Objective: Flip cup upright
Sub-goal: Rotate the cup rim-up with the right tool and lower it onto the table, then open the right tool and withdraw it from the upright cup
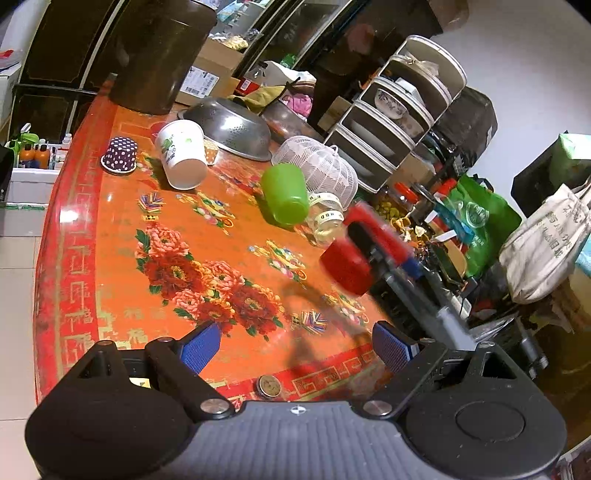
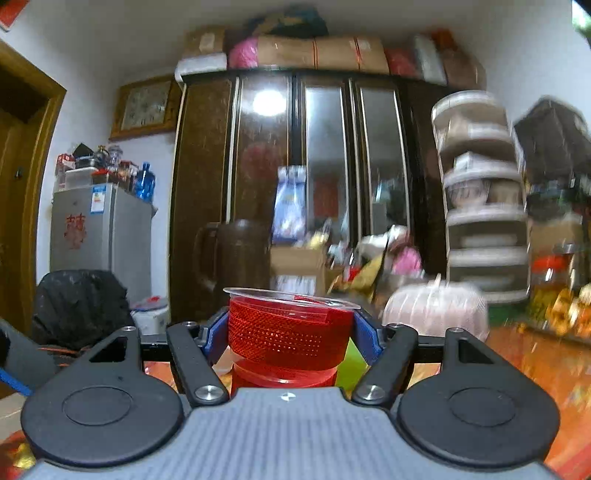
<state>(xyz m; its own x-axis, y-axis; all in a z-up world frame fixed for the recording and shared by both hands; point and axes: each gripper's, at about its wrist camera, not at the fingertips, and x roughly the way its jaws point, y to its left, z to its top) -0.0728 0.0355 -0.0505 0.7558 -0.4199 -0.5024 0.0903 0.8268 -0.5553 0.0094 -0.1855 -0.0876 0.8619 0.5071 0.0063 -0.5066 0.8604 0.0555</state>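
Left wrist view is filled mostly by the table (image 1: pixel 110 258), a glossy orange and red top with printed peonies and a gold key pattern along its curved rim. Behind it, across the top of the frame, stands a dark wardrobe (image 1: pixel 314 33) with mirror panels, and at the upper right a tilted white rack (image 1: pixel 399 110) of stacked round trays. A dark brown jug (image 1: pixel 159 55) stands at the far end of the table. Next to it a perforated steel colander (image 1: pixel 231 127) lies upside down, and a white mesh cover (image 1: pixel 317 166) is just beside it. A white paper cup (image 1: pixel 183 153) leans on its side, a green plastic cup (image 1: pixel 286 194) lies near the middle, and a small dotted purple cup (image 1: pixel 120 155) stands mouth down at the left. A coin (image 1: pixel 268 386) lies near the lower rim.

The left gripper (image 1: pixel 295 345) hangs over the near edge, its blue ribbed pads wide apart and holding nothing.

The red cup (image 2: pixel 288 332), ribbed with a clear rim, is in the air right of centre in the left view, blurred. In the right wrist view it sits centre frame, rim up, and the right gripper (image 2: pixel 290 332) is clamped on its sides.
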